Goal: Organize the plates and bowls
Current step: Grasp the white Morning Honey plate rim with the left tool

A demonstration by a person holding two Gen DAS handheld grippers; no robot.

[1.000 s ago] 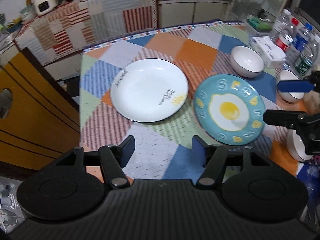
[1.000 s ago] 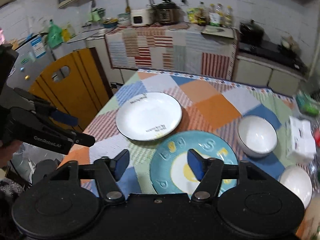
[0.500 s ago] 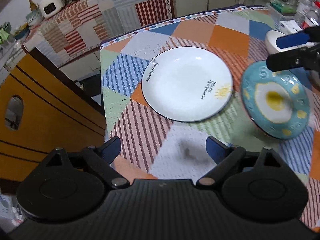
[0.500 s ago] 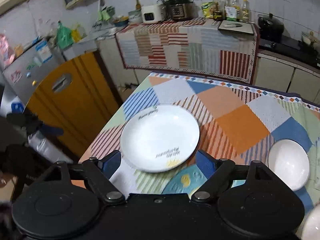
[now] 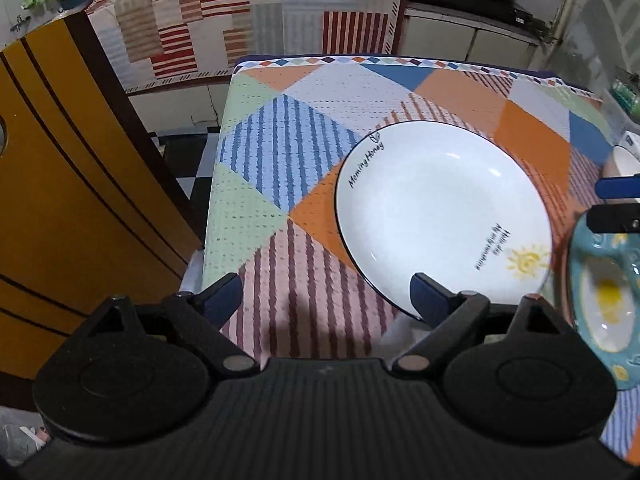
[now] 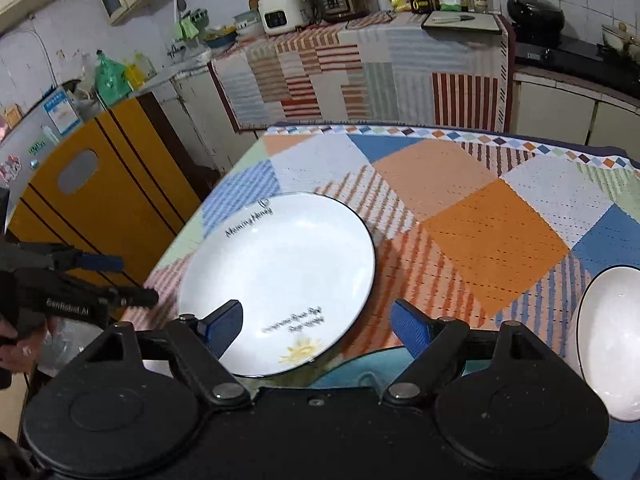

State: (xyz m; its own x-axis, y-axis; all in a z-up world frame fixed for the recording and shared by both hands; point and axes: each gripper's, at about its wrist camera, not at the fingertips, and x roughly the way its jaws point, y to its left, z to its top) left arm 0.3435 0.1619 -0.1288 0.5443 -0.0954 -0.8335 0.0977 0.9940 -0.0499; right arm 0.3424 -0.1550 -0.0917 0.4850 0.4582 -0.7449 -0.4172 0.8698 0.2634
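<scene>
Ahead of the left tongs (image 5: 326,298), on the table (image 5: 256,152) with its patchwork cloth, lies the white plate (image 5: 442,216), flat, its near rim just beyond the right-hand fingertip. These tongs stand wide open and hold nothing. To their right the teal plate (image 5: 604,300) with the fried-egg picture sits tilted at the edge of the view, and the right tongs (image 5: 618,204) reach in just above it; whether they touch it cannot be told. From the right wrist view the right tongs (image 6: 318,326) are also spread wide with nothing between the fingers. The white plate (image 6: 280,280) lies straight ahead of them, a sliver of the teal plate (image 6: 352,368) shows below them, and a white bowl (image 6: 612,340) rests to their right. The left tongs (image 6: 120,282) hover at the far left.
</scene>
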